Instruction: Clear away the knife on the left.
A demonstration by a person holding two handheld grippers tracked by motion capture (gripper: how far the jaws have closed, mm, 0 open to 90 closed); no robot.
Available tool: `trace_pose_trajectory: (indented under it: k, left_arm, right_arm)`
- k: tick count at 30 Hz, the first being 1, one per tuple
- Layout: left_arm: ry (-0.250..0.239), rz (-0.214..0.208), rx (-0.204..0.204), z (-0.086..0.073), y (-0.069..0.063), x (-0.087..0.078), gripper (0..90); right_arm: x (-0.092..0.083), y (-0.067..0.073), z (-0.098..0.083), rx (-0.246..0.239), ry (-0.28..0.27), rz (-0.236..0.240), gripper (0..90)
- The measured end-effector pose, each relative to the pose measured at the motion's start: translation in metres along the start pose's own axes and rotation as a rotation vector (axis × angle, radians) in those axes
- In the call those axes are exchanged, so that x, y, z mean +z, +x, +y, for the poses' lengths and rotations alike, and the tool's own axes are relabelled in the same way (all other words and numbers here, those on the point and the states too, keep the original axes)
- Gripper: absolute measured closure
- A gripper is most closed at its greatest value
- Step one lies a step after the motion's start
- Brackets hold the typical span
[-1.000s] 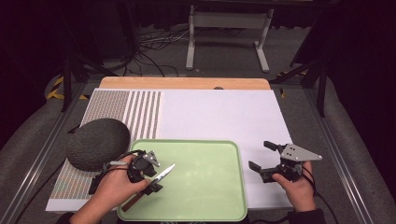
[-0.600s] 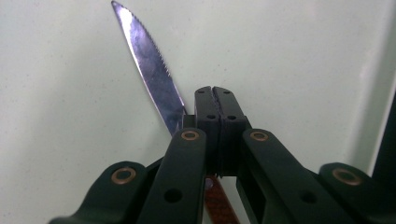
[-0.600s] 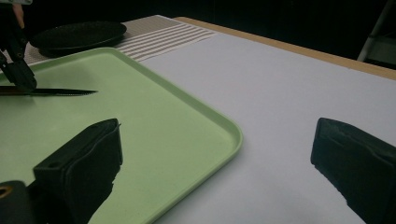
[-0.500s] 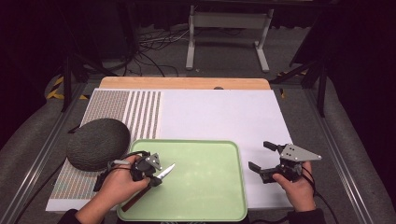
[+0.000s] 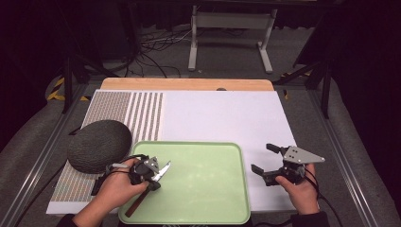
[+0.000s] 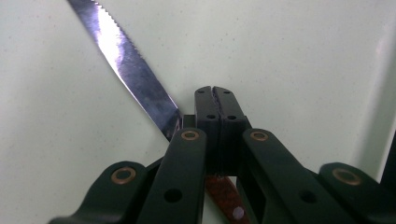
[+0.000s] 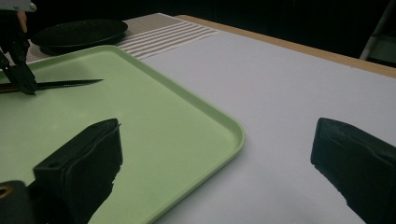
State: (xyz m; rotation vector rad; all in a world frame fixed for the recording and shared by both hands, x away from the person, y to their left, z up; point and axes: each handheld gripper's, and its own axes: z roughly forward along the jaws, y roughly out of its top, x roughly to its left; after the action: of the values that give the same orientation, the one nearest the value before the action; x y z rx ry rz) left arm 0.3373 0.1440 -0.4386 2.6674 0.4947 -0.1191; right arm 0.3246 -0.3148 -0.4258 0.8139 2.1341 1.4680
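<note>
A serrated knife with a reddish-brown handle lies slantwise over the left part of a pale green tray. My left gripper is shut on it where the blade meets the handle. In the left gripper view the jaws meet tip to tip, with the blade running up left and the handle below. The right gripper view shows that gripper on the knife. My right gripper hovers open and holds nothing, over the white mat right of the tray; its open jaws frame the tray corner.
A dark grey rounded dome sits on the striped left part of the mat, just left of the tray. The white mat stretches behind the tray to a wooden table edge. Stands and cables lie beyond.
The left gripper's jaws have closed onto the knife, and that hand has shifted slightly. The right hand has stayed where it was.
</note>
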Motion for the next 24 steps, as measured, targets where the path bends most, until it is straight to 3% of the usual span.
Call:
trace_pose_trajectory:
  k: [24]
  left_arm:
    - [-0.011, 0.019, -0.056, -0.024, 0.003, -0.010, 90.0]
  right_arm:
    - [0.002, 0.001, -0.001, 0.000, 0.011, 0.004, 2.9]
